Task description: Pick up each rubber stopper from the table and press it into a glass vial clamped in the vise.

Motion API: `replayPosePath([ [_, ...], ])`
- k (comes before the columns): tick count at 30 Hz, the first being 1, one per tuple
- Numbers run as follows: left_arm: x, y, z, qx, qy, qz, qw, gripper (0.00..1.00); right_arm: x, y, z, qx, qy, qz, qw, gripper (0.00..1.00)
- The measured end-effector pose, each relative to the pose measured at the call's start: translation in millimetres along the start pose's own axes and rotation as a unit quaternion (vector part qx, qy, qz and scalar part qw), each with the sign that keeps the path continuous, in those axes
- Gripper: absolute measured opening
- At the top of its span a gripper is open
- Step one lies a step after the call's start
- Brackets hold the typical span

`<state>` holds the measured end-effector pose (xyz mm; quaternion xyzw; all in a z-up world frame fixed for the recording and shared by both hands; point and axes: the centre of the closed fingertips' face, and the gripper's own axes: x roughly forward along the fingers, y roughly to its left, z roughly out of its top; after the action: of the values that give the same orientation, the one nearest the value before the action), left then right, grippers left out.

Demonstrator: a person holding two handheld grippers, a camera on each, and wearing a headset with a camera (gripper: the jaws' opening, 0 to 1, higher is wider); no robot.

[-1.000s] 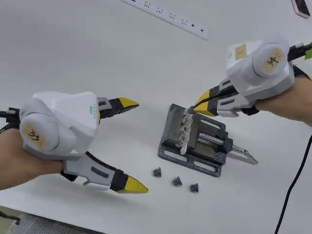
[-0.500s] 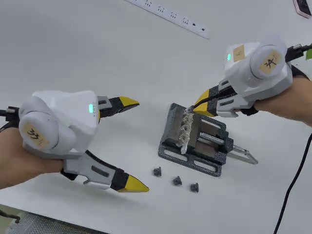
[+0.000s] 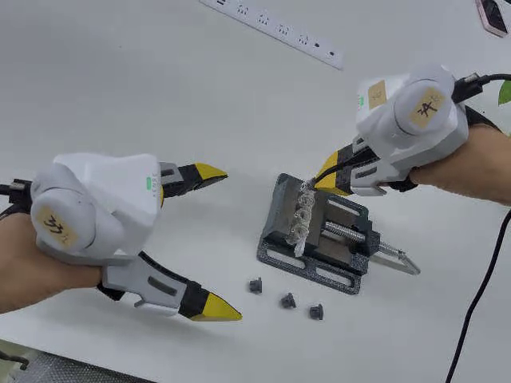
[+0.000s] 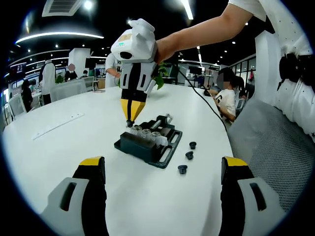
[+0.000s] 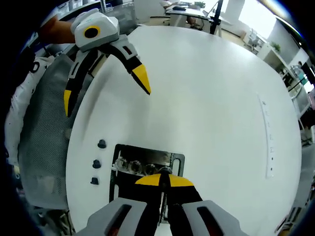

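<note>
A dark metal vise [image 3: 311,267] clamps a row of clear glass vials [image 3: 302,215] at mid-table. My right gripper [image 3: 321,180] hangs over the far end of that row, shut on what looks like a small dark rubber stopper [image 5: 165,170]. From the left gripper view, the right gripper [image 4: 130,118] points straight down onto the end vial of the vials [image 4: 147,133]. Three loose stoppers [image 3: 255,285] [image 3: 288,301] [image 3: 317,311] lie in front of the vise. My left gripper [image 3: 215,239] stands open to the left of the vise, holding nothing.
A white power strip [image 3: 279,28] lies at the table's far edge. The vise's screw handle [image 3: 395,257] sticks out to the right. A black cable [image 3: 479,295] runs down the right side. The table's near edge is just below my left hand.
My right gripper has shifted slightly left, closer over the end of the vial row. The left gripper has stayed about where it was, still open.
</note>
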<state>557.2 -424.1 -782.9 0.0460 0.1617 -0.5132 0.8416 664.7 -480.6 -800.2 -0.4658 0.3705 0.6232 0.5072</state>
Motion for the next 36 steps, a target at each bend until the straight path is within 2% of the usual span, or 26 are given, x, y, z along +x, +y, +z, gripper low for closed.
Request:
replayPosePath([
  [21, 0.2, 3.4, 1.0, -0.002, -0.005, 0.001, 1.0000, 0.97, 3.2, -2.6, 4.5, 0.023, 0.020, 0.018, 0.9994, 0.00],
  [26, 0.2, 3.7, 0.6, -0.002, -0.005, 0.001, 1.0000, 0.97, 4.1, -1.9, 5.5, 0.009, 0.034, 0.022, 0.9991, 0.00],
  [36, 0.0, 4.5, 1.5, -0.003, -0.006, 0.002, 1.0000, 0.97, 4.7, -0.9, 5.0, 0.012, 0.055, 0.033, 0.9979, 0.00],
])
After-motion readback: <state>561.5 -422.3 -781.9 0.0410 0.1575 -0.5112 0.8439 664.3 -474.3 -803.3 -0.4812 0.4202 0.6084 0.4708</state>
